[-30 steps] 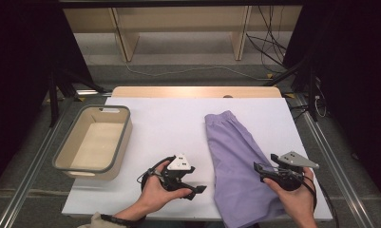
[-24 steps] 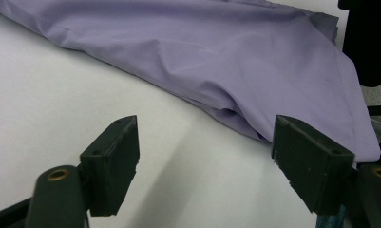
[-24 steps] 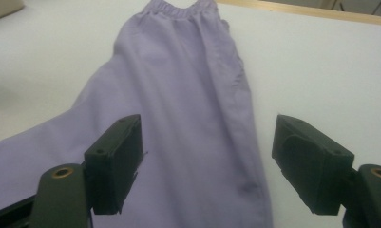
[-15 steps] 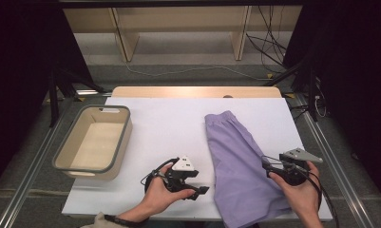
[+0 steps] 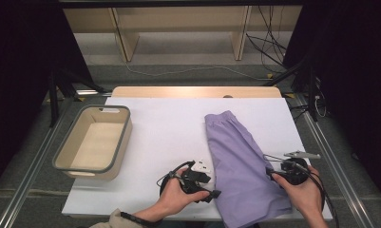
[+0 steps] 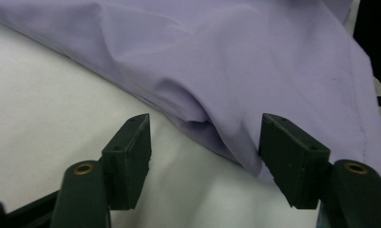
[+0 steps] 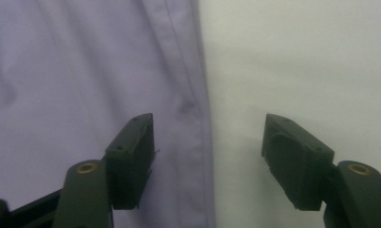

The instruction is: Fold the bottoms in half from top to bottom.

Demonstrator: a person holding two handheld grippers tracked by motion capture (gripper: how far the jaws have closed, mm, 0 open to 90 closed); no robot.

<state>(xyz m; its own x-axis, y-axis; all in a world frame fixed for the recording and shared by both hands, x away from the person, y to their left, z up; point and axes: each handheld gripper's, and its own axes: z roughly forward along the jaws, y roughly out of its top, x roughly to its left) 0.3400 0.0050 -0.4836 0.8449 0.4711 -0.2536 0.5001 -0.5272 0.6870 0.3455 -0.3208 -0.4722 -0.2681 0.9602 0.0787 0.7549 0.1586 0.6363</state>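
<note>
You have open white surface (image 5: 169, 128) between the beige bin (image 5: 94, 144) at your left and the lilac garment (image 5: 240, 161) at your right; nothing stands there, so either hand can cross it freely. The bin sits near the left edge, well apart from your left tongs (image 5: 215, 189), and its raised walls are the only tall obstacle. The garment lies flat, running from mid-surface to the near edge. Your left tongs, jaws just closing, straddle its rumpled near-left hem with bare surface beneath. Your right tongs (image 5: 270, 174), also closing, straddle the garment's right edge; to its right a narrow bare strip leads to the surface's border.
</note>
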